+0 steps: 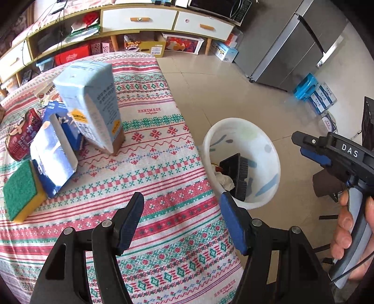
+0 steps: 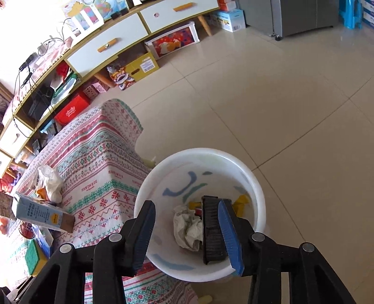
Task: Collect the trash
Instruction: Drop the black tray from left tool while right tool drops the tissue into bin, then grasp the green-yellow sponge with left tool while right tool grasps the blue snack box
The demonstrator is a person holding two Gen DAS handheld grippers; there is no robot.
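Left wrist view: left gripper (image 1: 182,224) tilted down over the tablecloth (image 1: 163,163), jaws wide, empty; cartons (image 1: 93,105) far left, white bin (image 1: 243,163) on the floor to the right; right gripper (image 1: 311,149) cut off at the edge. Right wrist view: right gripper (image 2: 187,236) over the bin (image 2: 257,187), jaws parted, gripping nothing; black tray (image 2: 212,233) and crumpled paper (image 2: 187,226) inside, tray partly hidden.

Pale beige floor tiles (image 2: 280,105) with thin dark joints cover the room. Along the far wall runs a low wooden cabinet (image 1: 140,21) with white drawers and orange handles (boxes and a red bag are stowed beneath it). On the far right stands a steel-grey fridge (image 1: 292,46), with a blue plastic stool (image 1: 305,85) near it. Bright daylight washes the left side.
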